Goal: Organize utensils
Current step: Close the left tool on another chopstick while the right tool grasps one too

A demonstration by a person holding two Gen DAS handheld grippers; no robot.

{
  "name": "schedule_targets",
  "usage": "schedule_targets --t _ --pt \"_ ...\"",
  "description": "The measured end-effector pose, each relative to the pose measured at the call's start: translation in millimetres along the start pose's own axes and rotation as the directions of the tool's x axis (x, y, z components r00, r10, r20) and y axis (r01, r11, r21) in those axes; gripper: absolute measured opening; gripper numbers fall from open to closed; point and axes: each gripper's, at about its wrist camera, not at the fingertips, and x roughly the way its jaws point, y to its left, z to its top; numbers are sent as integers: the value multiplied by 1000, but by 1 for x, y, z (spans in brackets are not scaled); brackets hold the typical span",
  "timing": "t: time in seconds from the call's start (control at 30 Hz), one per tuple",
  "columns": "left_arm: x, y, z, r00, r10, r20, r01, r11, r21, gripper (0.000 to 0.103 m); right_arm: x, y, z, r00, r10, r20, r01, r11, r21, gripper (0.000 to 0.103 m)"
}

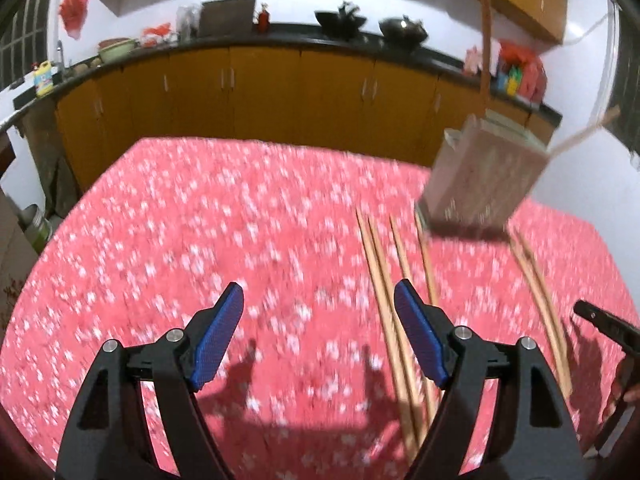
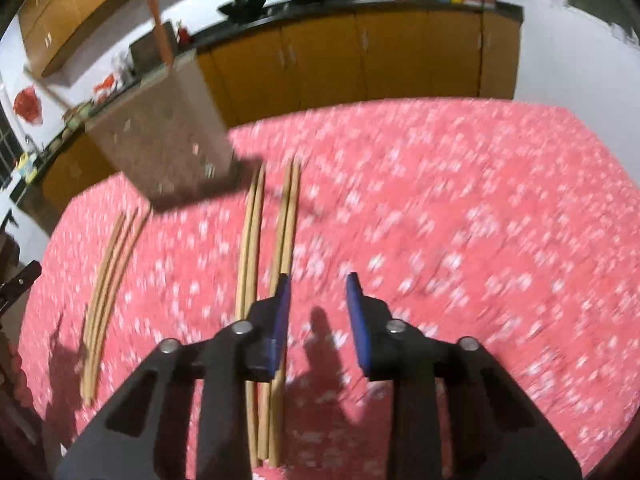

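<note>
Over a table (image 1: pixel 200 208) spread with a red, white-flecked cloth, I have both grippers angled down at loose wooden chopsticks. My left gripper (image 1: pixel 318 330) stands with its blue pads wide apart and nothing between them; one pair of chopsticks (image 1: pixel 382 280) runs lengthwise just beside and under its right finger. My right gripper (image 2: pixel 318 312) shows a narrower gap, also empty, pads not touching; two pairs of chopsticks (image 2: pixel 272 240) lie side by side at its left finger and pass beneath it. A third pair (image 2: pixel 106 276) lies well apart to the left in the right wrist view. All sticks lie flat on the cloth, pointing toward a brown perforated holder (image 2: pixel 160 128) at the table's far side, which already has a stick or two standing in it. The holder (image 1: pixel 480 176) appears at upper right in the left wrist view. Both views are blurred. Orange cabinets (image 1: pixel 260 88) line the wall behind.
</note>
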Motion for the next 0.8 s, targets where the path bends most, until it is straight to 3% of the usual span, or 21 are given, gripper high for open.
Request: schedule_targets --t 0.23,0.53,0.67,0.8 --pt "11 -10 -21 998 -28 -58 29 999 19 77 8 15 -6 999 16 -28 -17 1000 -20 21" --pt "19 -15 -30 994 -46 -98 48 999 24 75 11 21 -5 999 -32 -24 30 997 -68 18" --pt "21 -18 -32 992 -61 -110 65 997 34 70 16 26 -8 996 -87 -15 85 989 -120 13" --pt "23 -24 -35 988 -82 -127 89 995 49 60 16 10 -3 994 -108 -13 107 993 -51 8"
